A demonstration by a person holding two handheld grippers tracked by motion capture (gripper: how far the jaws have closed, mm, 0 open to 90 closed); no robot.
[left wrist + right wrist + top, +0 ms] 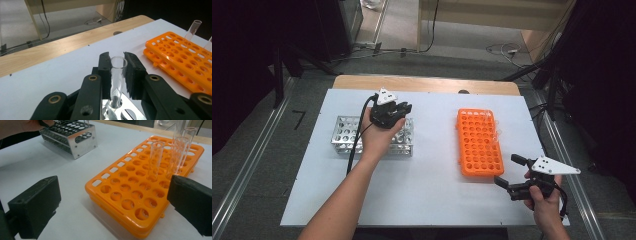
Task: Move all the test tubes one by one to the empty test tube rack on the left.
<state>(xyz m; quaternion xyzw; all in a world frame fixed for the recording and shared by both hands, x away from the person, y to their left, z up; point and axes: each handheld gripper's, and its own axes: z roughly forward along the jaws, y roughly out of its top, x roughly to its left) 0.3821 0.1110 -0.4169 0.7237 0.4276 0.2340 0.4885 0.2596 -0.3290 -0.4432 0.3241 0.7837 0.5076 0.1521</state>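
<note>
A clear glass test tube [117,77] stands upright at the lower centre of the frame, open mouth up, its base in the metal rack [125,110].

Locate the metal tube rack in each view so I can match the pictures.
High view: metal rack left of centre, under the left gripper.
Left gripper view: its shiny top at the bottom edge, below the jaws.
Right gripper view: upper left.
Shared landmark: the orange rack.

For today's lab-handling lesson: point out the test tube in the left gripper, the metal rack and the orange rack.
test tube [117,75], left gripper view, glass wall.
metal rack [343,131], high view, top plate.
orange rack [479,145], high view, top face.
</note>
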